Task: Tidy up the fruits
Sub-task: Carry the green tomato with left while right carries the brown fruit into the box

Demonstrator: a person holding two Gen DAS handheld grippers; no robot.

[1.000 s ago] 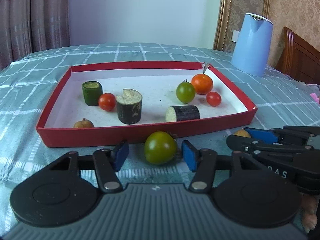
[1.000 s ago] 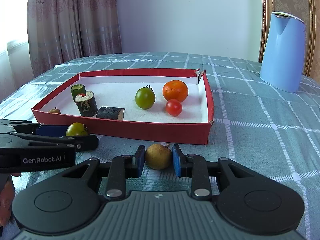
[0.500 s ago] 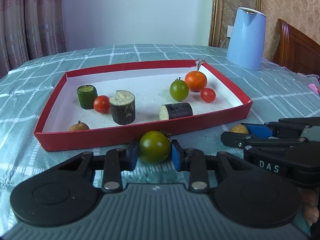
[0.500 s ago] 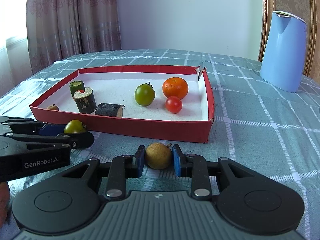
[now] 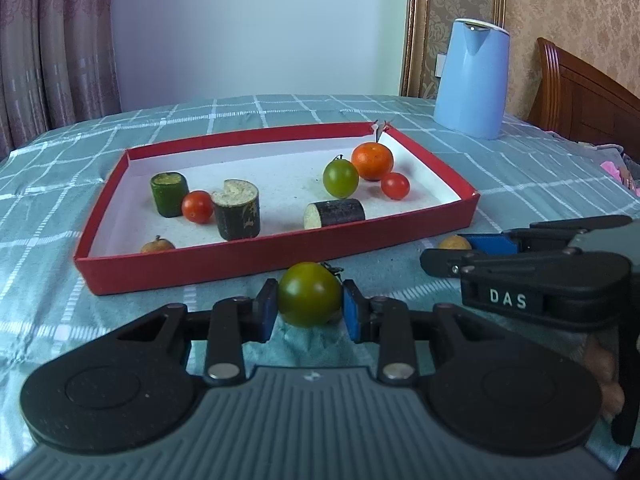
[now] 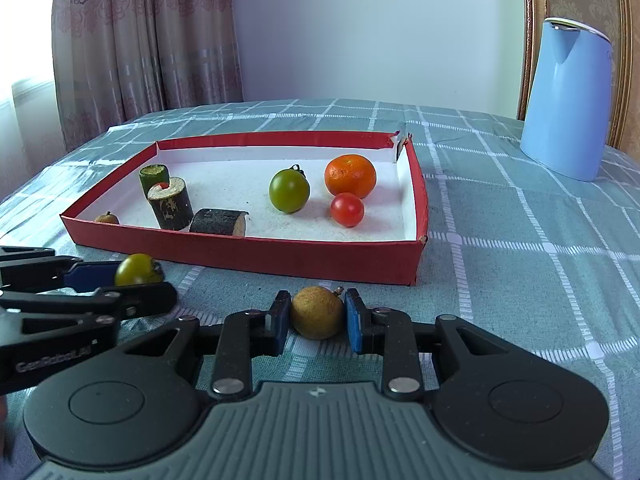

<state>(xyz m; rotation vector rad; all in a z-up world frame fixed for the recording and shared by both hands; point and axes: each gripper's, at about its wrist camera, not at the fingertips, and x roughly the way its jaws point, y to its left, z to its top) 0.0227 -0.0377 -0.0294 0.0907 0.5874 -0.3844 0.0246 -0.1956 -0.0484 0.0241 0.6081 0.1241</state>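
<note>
We have the left hand-held gripper (image 5: 307, 306) clamped on the green tomato (image 5: 309, 294) and the right hand-held gripper (image 6: 316, 318) clamped on the brown fruit (image 6: 317, 312), both resting on the tabletop (image 6: 520, 248) beside the red tray (image 6: 248, 254). Next, we judge: lift both over its near wall.

A dark green tomato (image 5: 309, 294) sits low in the centre of the left wrist view, on the cloth before the red tray (image 5: 280, 258). A tan round fruit (image 6: 317, 312) lies at lower centre of the right wrist view.
</note>
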